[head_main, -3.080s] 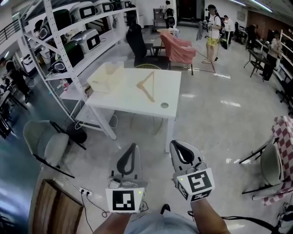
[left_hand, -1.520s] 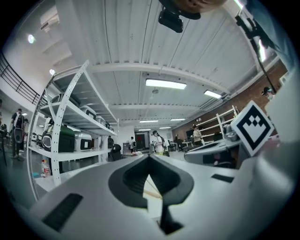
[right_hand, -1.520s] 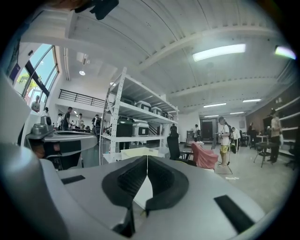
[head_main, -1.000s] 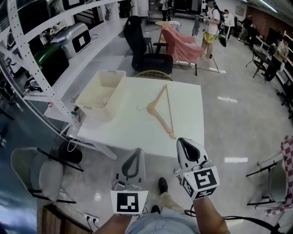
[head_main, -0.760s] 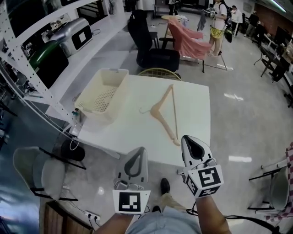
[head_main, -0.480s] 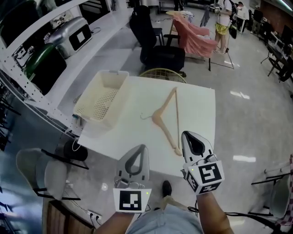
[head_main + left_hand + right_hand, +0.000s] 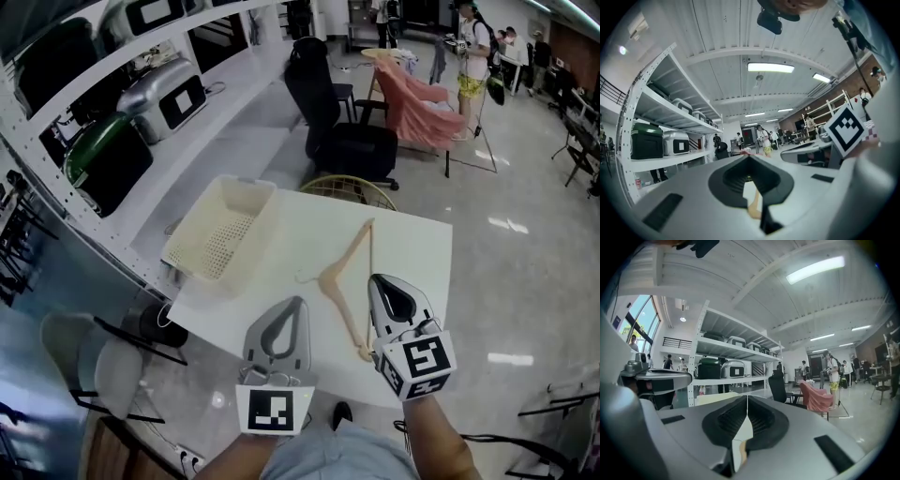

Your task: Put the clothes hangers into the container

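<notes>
A wooden clothes hanger (image 7: 330, 279) lies flat on the white table (image 7: 417, 253), its hook pointing left. A cream plastic basket (image 7: 202, 272), the container, sits at the table's left edge with nothing in it. My left gripper (image 7: 292, 302) is shut and empty above the table's near edge, left of the hanger. My right gripper (image 7: 375, 279) is shut and empty too, just right of the hanger's near arm. Both point level across the table. A sliver of tan hanger (image 7: 753, 207) shows below the left gripper (image 7: 749, 157), and likewise below the right gripper (image 7: 747, 397).
White shelving with appliances (image 7: 173, 89) runs along the left. Behind the table stand a round wire basket (image 7: 349, 187), a black office chair (image 7: 342, 141) and a chair draped in pink cloth (image 7: 417, 103). People (image 7: 473, 47) stand far back. A grey chair (image 7: 84, 361) is at lower left.
The view and both grippers have advanced towards the table. The grippers, earlier short of its near edge over the floor, now reach over it beside the hanger. Both jaws stay shut.
</notes>
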`<state>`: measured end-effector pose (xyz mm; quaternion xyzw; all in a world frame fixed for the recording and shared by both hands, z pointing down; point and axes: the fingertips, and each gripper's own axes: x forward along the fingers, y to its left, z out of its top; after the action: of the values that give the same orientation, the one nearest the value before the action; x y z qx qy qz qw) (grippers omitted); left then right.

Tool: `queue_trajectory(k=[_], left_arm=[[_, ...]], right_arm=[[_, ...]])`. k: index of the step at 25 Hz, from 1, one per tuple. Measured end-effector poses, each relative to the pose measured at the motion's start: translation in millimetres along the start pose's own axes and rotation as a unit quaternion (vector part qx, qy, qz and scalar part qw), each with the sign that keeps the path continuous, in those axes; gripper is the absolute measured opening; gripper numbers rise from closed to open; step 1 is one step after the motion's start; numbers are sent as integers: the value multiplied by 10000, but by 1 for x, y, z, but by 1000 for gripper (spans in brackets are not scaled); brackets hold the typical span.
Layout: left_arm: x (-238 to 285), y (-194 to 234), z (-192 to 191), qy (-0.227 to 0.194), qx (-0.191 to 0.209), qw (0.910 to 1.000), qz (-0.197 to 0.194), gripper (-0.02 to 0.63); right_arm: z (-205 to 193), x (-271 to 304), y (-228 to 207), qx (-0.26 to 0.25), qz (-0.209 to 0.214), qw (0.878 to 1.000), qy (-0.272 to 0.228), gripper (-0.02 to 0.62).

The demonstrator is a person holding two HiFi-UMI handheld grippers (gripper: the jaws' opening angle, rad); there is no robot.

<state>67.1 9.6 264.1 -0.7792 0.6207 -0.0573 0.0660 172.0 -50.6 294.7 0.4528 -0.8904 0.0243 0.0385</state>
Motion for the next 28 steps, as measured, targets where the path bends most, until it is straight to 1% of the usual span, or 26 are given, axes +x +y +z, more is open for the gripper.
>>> queue_trajectory(k=[4, 8, 12, 19, 22, 26, 28], left_arm=[[12, 6, 5, -115, 20, 9999, 92, 11], [21, 17, -3, -76, -15, 9999, 137, 12], [38, 28, -13, -27, -91, 9999, 100, 11], [75, 44, -39, 195, -333, 9992, -94, 12], [88, 45, -59, 413, -272, 9984, -269, 11], [102, 50, -90, 785, -475, 9947, -472, 11], [111, 52, -101, 886, -524, 9931, -562, 12]], right_arm=[[-3, 12, -4, -15, 111, 9999, 70, 12], [-4, 28, -7, -33, 72, 10000, -6, 12], [-14, 46, -11, -81, 42, 9999, 127, 12], [-52, 81, -19, -7, 15, 9978, 658, 12], [-78, 96, -19, 83, 17, 9957, 925, 12], [-116, 109, -14, 245, -8, 9903, 1371, 14], [-131, 116, -13, 292, -14, 9874, 1555, 21]])
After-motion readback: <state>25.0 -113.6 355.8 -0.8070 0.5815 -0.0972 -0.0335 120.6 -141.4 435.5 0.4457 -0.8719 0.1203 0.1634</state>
